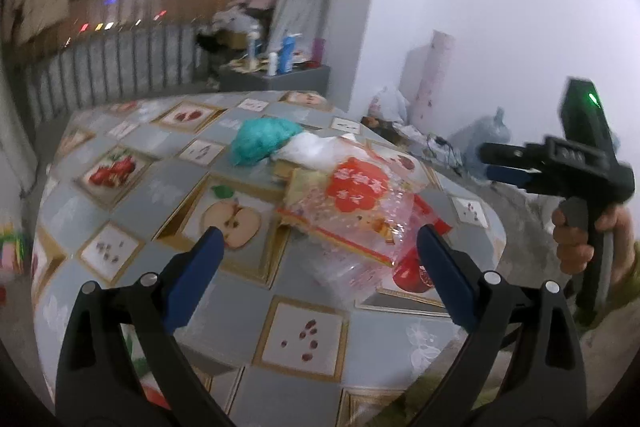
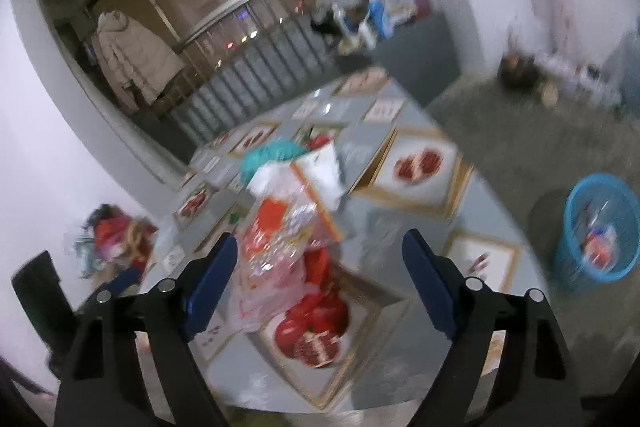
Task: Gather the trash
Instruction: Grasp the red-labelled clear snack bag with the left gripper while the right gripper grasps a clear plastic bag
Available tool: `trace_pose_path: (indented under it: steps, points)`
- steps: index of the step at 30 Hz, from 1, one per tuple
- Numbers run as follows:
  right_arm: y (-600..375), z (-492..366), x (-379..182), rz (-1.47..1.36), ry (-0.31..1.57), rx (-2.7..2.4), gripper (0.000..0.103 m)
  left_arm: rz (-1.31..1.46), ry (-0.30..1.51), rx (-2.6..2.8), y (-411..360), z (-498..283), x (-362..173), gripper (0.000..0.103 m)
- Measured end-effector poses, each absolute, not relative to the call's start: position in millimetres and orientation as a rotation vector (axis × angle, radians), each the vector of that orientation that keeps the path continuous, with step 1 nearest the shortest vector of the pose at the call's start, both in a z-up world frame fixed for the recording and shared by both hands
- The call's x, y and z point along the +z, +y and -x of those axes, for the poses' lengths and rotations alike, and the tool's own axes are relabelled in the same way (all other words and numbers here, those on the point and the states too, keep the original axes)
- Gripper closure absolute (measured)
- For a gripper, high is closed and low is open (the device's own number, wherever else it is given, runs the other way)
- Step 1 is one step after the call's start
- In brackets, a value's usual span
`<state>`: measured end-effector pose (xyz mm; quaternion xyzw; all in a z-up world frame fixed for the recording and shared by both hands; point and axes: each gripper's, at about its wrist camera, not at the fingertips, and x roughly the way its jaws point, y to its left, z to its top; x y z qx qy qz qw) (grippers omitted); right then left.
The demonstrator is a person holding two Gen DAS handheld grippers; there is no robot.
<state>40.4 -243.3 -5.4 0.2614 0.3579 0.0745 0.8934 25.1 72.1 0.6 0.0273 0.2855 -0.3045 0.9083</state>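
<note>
**Both grippers over the rubbish pile, nothing gripped**

The left gripper (image 1: 318,251) has its blue fingers (image 1: 200,267) wide apart above the worktop (image 1: 168,179), with nothing clamped. The right gripper (image 2: 320,267) also has its fingers (image 2: 426,283) spread, empty. No earlier view shows their motion.

The rubbish lies just ahead of and partly between both pairs of fingers: a clear plastic bag with red print (image 1: 356,211), and behind it a white wrapper (image 1: 316,147) and a crumpled teal bag (image 1: 260,141), touching one another in one heap. A blue basket (image 2: 600,231) stands on the floor, well apart to the right of the worktop, with blurred scraps inside. In the left view a hand (image 1: 576,239) holds the right gripper off the worktop's right edge.
</note>
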Motion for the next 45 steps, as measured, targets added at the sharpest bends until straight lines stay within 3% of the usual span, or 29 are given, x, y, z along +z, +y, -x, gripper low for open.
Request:
trace_pose_path:
  steps: [4, 9, 14, 25, 30, 31, 35, 39, 45]
  points:
    - [-241.7, -53.9, -35.8, -0.61, 0.85, 0.177, 0.032, -0.187, 0.562, -0.646, 45.8, -25.1, -5.8, 0.028]
    - [-243.3, -63.6, -63.2, -0.7, 0.923, 0.215, 0.04, -0.315, 0.575, -0.708, 9.2, -28.4, -16.2, 0.039]
    - [-242.4, -73.0, -78.2, -0.74, 0.951, 0.252, 0.048, -0.401, 0.585, -0.745, -14.5, -30.4, -24.5, 0.045]
    - [-251.2, -73.5, -84.3, -0.763, 0.963, 0.268, 0.069, -0.562, 0.644, -0.677, -49.5, -40.5, -46.3, 0.045]
    - [-251.8, -72.0, -83.9, -0.747, 0.96, 0.278, 0.081, -0.543, 0.689, -0.67, -49.6, -46.8, -50.8, 0.064]
    - [-251.3, -71.4, -83.1, -0.739, 0.959, 0.279, 0.082, -0.529, 0.698, -0.678, -48.0, -47.9, -50.4, 0.073]
    - [-251.6, -68.0, -79.0, -0.706, 0.948, 0.268, 0.083, -0.488, 0.711, -0.688, -43.4, -52.6, -47.6, 0.091]
    - [-254.6, -65.3, -75.6, -0.698, 0.94, 0.256, 0.083, -0.423, 0.696, -0.695, -33.5, -55.1, -38.6, 0.099]
    - [-259.2, -60.2, -61.3, -0.629, 0.887, 0.212, 0.082, -0.33, 0.666, -0.692, -15.8, -54.8, -24.4, 0.102]
